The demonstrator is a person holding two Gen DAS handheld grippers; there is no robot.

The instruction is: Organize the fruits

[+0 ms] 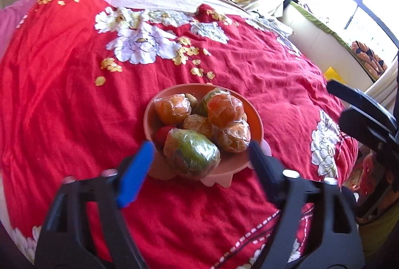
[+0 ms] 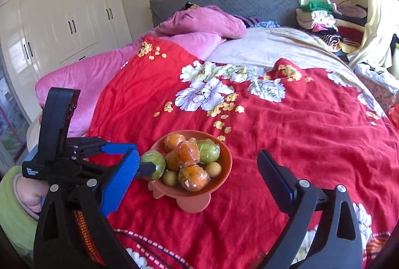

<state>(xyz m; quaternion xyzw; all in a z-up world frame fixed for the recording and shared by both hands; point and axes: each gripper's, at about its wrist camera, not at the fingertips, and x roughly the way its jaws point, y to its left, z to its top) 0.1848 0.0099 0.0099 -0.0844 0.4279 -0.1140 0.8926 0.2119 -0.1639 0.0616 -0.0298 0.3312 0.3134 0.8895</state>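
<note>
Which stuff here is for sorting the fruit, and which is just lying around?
For the job:
- pink bowl
- wrapped oranges
- green wrapped fruits
- small yellowish round fruits
- left gripper, open around the near green fruit
- right gripper, open

Just lying about:
- red flowered blanket
- pink quilt
- folded clothes pile
- white wardrobe

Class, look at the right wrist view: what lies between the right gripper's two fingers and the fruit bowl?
Only bare red floral blanket lies between the open right gripper and the bowl, in the right wrist view.
</note>
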